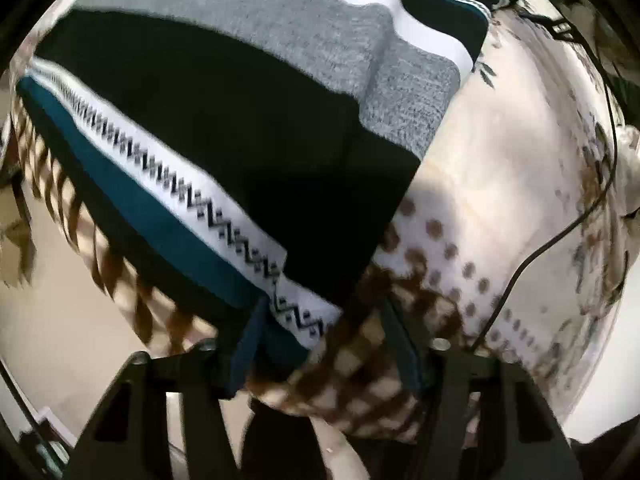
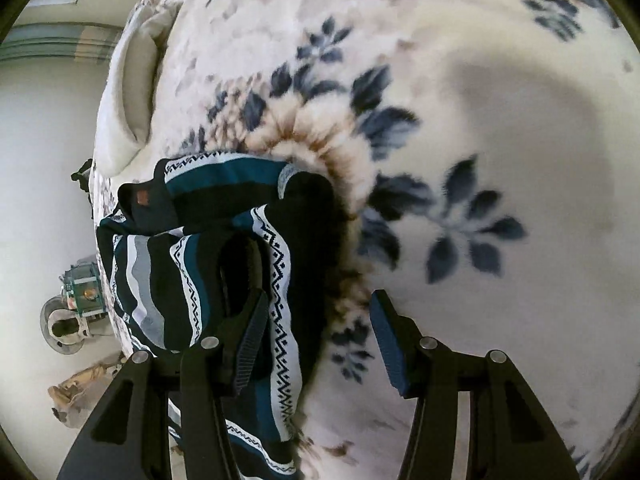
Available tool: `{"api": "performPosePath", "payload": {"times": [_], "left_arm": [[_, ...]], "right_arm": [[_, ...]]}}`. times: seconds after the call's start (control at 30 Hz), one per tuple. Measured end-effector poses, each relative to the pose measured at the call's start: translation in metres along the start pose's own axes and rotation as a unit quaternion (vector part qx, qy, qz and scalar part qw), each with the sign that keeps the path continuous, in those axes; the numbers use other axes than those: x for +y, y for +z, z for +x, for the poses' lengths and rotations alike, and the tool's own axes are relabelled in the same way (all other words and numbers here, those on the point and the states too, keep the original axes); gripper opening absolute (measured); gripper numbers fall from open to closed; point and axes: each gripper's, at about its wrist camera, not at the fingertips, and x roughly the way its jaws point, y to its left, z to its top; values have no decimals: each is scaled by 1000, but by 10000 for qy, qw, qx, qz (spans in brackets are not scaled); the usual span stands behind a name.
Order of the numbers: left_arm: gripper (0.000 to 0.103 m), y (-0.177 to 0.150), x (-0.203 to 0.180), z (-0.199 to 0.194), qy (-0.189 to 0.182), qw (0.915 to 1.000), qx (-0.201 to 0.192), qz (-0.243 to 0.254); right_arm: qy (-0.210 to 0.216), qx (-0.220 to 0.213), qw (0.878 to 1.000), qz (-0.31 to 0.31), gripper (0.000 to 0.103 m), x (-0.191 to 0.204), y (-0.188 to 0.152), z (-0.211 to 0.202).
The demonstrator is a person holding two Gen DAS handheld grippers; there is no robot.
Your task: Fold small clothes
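Right gripper [image 2: 318,340]: jaws spread wide, nothing clamped; left pad against a fold of the striped sweater [image 2: 208,240], right pad over bare floral blanket [image 2: 500,120]. Left gripper [image 1: 320,344]: jaws apart, sweater hem and blanket edge between the pads, contact impossible to confirm through blur. Sweater: bunched in the right view, spread flat in the left, atop the blanket throughout. Black cable [image 1: 560,236]: on the blanket beside the sweater. Risks, judged: blanket pile pinched along with the sweater; bunched layers slipping loose; cable snagged.
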Motion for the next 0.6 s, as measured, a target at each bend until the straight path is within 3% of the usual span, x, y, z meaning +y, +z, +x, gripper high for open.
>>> {"api": "performPosePath", "payload": {"times": [0.03,0.17,0.23,0.3,0.33,0.6], "left_arm": [[10,2,-1,-1,82,9999,-55,96],[6,10,-1,-21,-40,9988,-353,345],[6,14,2,-35,-57,9976,-500,473],[5,15,6,-49,-132,9970,-582,501],[5,18,9,-58,-170,9967,-642,476],[5,-2,75,-130,-574,9918,-1138,6]], "right_arm": [[63,-6,10000,66,55,0,1,2],[609,-256,9959,619,55,-8,9,4],[674,-367,9940,779,53,-10,15,6],[623,-359,9942,802,29,-9,19,14],[544,-316,9945,835,10,-8,20,17],[216,-512,9971,515,8,60,21,-23]]}}
